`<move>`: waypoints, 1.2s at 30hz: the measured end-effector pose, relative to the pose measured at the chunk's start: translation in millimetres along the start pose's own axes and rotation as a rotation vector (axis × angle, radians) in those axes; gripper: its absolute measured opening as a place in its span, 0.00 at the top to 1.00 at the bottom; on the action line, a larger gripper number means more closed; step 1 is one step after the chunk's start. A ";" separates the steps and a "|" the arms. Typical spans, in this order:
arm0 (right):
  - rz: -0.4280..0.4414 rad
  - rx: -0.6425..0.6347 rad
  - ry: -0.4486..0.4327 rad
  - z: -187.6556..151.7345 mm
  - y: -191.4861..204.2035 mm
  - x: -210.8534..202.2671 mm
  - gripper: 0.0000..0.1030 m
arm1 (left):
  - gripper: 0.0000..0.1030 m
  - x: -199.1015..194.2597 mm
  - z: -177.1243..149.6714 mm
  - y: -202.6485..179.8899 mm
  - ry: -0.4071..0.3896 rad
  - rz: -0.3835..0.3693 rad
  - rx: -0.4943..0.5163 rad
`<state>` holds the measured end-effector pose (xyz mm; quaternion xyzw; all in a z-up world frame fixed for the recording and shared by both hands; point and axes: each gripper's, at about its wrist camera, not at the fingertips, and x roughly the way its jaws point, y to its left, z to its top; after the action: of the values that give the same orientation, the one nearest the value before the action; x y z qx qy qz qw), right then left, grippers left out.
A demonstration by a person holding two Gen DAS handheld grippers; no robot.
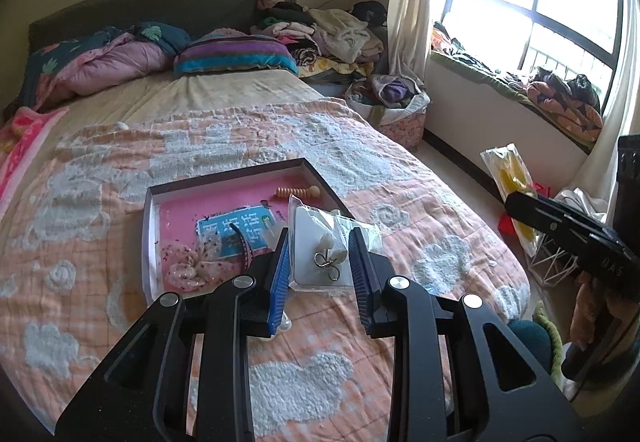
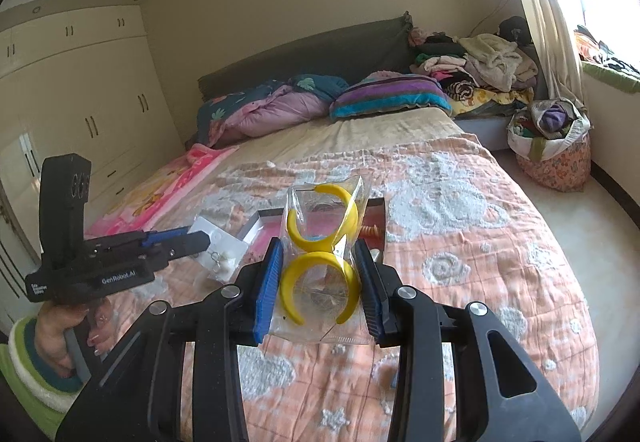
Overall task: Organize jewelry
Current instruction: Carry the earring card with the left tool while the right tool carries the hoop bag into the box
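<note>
Left wrist view: left gripper (image 1: 318, 260), lower centre of frame, has its blue-padded jaws clamped on a clear plastic packet with a white card carrying pale drop earrings on silver hooks (image 1: 320, 254).
Packet attitude: card faces the camera and stands up off the bedding; the grip looks to be on its side edges, probably so the earrings hang free.
Tray: shallow dark-rimmed rectangular box with a pink floor (image 1: 149, 226) lies on the bed just behind the packet, centre frame.
Tray contents: blue printed card (image 1: 236, 232), sequinned pink fabric piece (image 1: 188, 266), orange beaded strand (image 1: 294, 193) near the far rim.
Right wrist view: right gripper (image 2: 318, 280), lower centre, is closed on a clear plastic bag holding two yellow open-hoop earrings (image 2: 320, 262).
Bag attitude: upright, one hoop between the pads, the other above them; held by the sides, likely to keep the pair showing.
Bag position: in front of the tray in this view, clear of the bedding.
Bedding: peach quilted blanket with white cloud patches (image 2: 460, 242) covers the bed and carries the tray.
Other gripper: seen at left of frame with a hand (image 2: 60, 338) on its grip.
Step, judged: both packets are carried near the tray, presumably to be laid inside.
Risk, judged: slick plastic may slip from the pads.
</note>
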<state>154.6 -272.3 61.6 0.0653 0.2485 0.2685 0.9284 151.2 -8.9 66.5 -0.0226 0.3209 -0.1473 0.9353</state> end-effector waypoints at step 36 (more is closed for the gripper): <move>0.002 -0.058 0.070 49.5 8.7 108.6 0.66 | 0.80 61.6 19.1 70.7 0.044 0.087 -0.053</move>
<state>254.7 -206.6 60.5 0.0292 0.2731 0.2786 0.9203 227.5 39.8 35.4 -0.0303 0.3459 -0.0982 0.9326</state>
